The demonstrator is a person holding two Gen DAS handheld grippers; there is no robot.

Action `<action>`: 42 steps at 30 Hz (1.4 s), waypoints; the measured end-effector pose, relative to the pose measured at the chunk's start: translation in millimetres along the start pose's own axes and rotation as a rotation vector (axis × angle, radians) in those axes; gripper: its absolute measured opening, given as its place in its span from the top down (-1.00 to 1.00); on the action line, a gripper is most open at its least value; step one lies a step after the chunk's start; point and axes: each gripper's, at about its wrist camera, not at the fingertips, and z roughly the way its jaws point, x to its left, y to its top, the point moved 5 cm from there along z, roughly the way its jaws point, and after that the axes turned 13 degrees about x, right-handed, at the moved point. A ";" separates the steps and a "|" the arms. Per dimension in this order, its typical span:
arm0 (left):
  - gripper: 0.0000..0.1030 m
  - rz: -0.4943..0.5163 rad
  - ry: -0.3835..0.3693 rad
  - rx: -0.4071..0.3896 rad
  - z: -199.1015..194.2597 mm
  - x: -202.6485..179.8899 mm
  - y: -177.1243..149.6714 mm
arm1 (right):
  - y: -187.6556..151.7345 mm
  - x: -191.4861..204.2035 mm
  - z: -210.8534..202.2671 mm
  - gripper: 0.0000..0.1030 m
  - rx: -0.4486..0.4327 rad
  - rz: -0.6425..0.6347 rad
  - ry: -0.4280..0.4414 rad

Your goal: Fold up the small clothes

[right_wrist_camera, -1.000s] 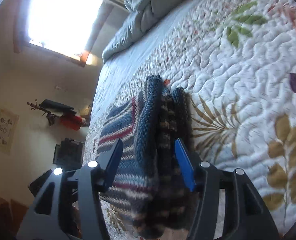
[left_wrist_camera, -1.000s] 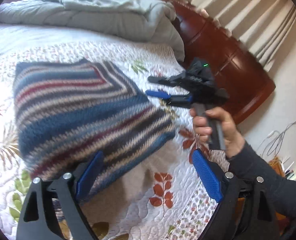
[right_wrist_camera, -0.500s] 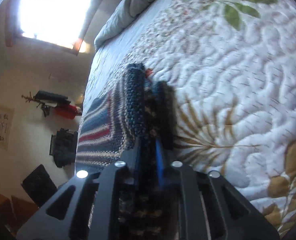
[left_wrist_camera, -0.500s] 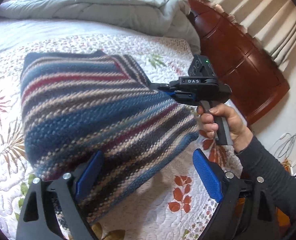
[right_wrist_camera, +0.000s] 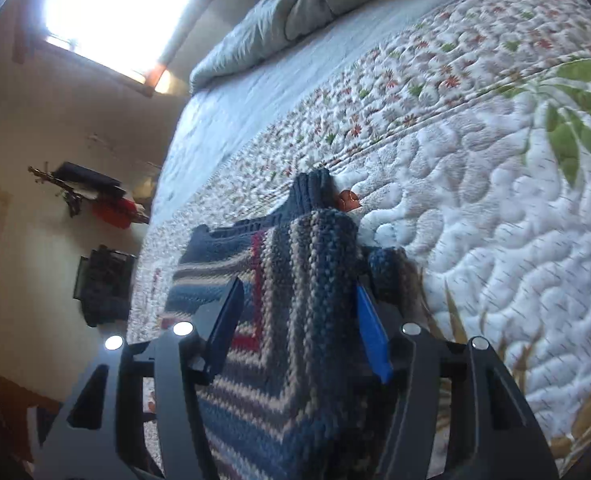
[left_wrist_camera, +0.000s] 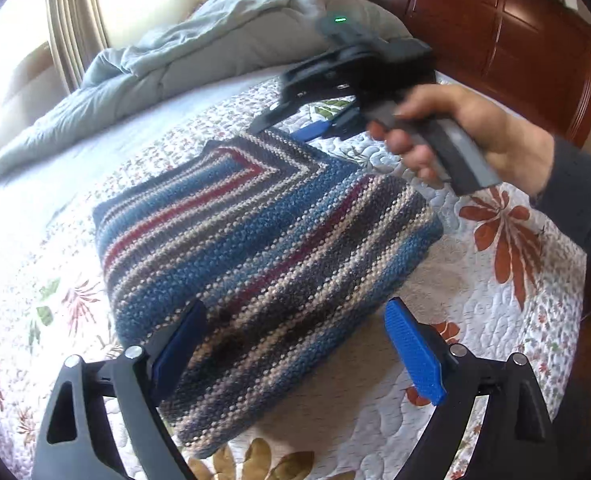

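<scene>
A folded striped knit sweater, blue, grey, cream and red, lies on the flowered quilt. My left gripper is open, its blue pads on either side of the sweater's near edge. My right gripper is at the sweater's far corner, held by a hand. In the right wrist view my right gripper is open with the thick folded edge of the sweater between its blue pads.
A crumpled grey duvet lies at the far end of the bed. A dark red wooden headboard stands at the right. A bright window and a wall with dark objects show in the right wrist view.
My right gripper was shut on the sweater's edge half a second ago and has now opened. The sweater has settled flat on the quilt. The left view has swung toward the headboard.
</scene>
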 end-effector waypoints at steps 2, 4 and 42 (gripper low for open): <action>-0.77 0.001 0.000 -0.005 -1.3 1.8 -0.6 | 0.5 -3.6 4.2 0.71 0.007 0.005 -0.029; -0.77 0.002 0.002 -0.008 -4.0 2.1 -2.2 | -0.1 -15.2 5.1 0.76 0.004 0.037 -0.035; -0.77 -0.553 -0.388 0.089 -0.2 131.9 -97.2 | -199.7 6.7 -58.5 0.47 0.025 0.068 -0.070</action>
